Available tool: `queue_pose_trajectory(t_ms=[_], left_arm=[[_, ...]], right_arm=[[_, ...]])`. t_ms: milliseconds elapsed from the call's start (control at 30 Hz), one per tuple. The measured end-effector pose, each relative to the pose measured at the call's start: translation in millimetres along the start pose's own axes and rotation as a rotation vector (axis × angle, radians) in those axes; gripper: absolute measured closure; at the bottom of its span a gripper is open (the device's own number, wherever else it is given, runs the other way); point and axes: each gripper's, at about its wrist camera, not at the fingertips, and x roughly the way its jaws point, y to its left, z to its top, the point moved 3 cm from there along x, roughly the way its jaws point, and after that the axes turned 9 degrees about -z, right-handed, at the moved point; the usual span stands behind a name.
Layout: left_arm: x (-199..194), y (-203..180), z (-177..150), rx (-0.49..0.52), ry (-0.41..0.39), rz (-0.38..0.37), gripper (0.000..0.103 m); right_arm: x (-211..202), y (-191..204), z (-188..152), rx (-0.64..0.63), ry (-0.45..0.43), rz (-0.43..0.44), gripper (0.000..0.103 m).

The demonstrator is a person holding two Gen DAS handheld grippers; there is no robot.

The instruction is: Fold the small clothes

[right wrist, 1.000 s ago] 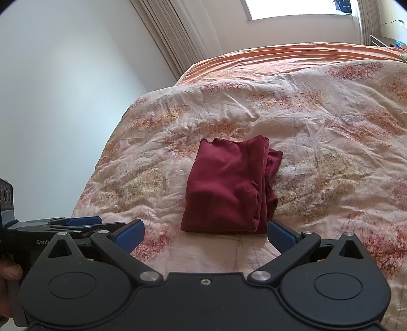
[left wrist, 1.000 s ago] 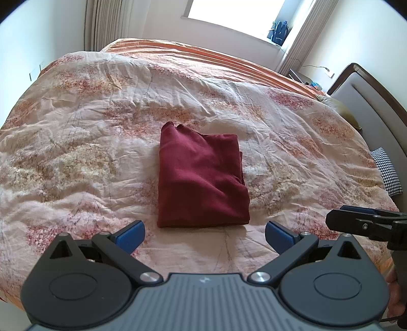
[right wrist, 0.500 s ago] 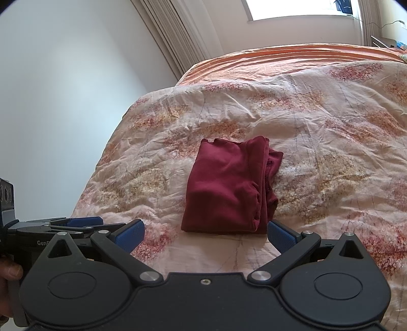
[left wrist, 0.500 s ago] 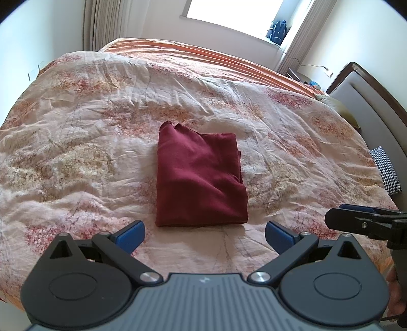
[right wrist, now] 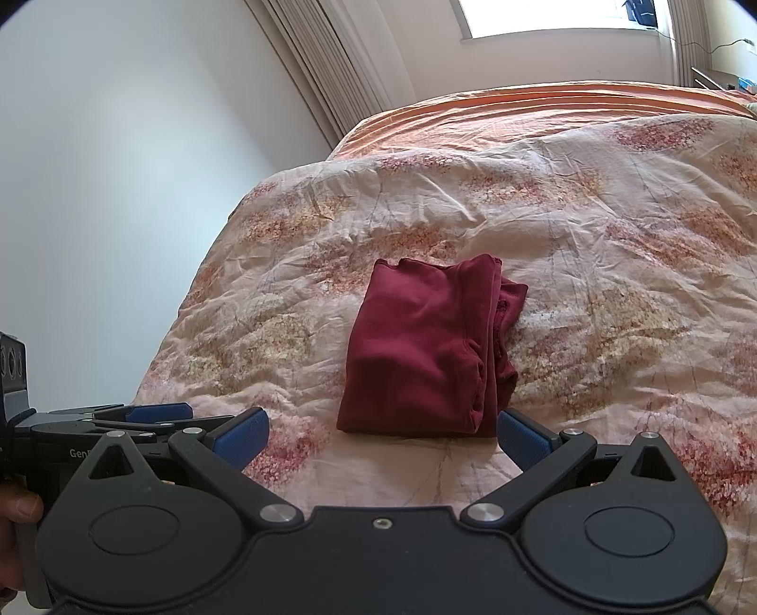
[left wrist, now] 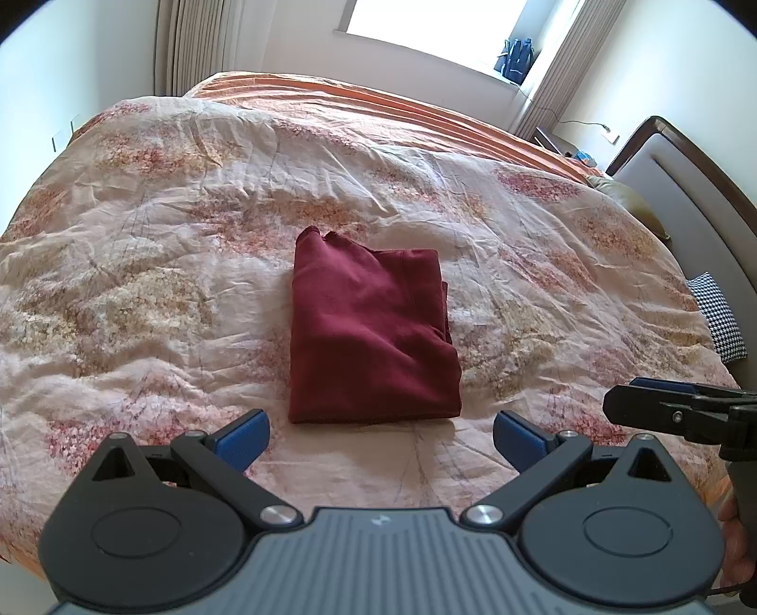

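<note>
A dark red garment (left wrist: 374, 331) lies folded into a compact rectangle on the floral bedspread (left wrist: 165, 265); in the right wrist view the same garment (right wrist: 426, 350) shows its layered edges on its right side. My left gripper (left wrist: 381, 437) hovers just short of the garment's near edge, open, with nothing between its blue pads. Likewise open and empty, my right gripper (right wrist: 382, 436) sits at the near edge from the other side. Each gripper shows in the other's view: the right one (left wrist: 681, 411) at the right margin, the left one (right wrist: 118, 418) at the left margin.
The bed fills both views, with an orange striped sheet (left wrist: 378, 104) at its far end. A padded headboard (left wrist: 686, 189) and a houndstooth pillow (left wrist: 717, 317) are at the right. A bright window (left wrist: 426, 28) and curtains are beyond. A white wall (right wrist: 118, 165) borders the bed's left side.
The left wrist view has drifted slightly, so the garment sits a little lower-left in it. The garment itself and both open grippers are unchanged.
</note>
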Motion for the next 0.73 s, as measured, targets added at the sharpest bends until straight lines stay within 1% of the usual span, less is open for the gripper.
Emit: queue_pose_trajectory(t_ms=[233, 367, 433, 500, 567, 733], left_arm=[[0.8, 3.6, 3.9, -0.003, 0.001, -0.005, 0.000], [-1.9, 6.0, 6.6, -0.023, -0.026, -0.043, 0.000], [-4.2, 6.8, 7.3, -0.026, -0.049, -0.047, 0.000], [-7.4, 6.8, 7.4, -0.027, -0.082, -0.033, 0.000], [-10.0, 6.3, 8.1, -0.027, -0.111, 0.007, 0.000], [-9.6, 7.4, 10.3, -0.022, -0.118, 0.025, 0.000]], right_arm=[[0.9, 2.1, 0.4, 0.001, -0.001, 0.000, 0.001], [0.7, 1.3, 1.0, -0.002, 0.001, 0.000, 0.001], [0.5, 1.8, 1.7, -0.004, 0.002, 0.001, 0.001], [0.8, 0.9, 3.3, -0.004, 0.004, 0.002, 0.001], [1.4, 1.5, 3.1, -0.003, 0.005, 0.001, 0.001], [3.2, 1.9, 4.1, -0.004, 0.013, 0.000, 0.001]])
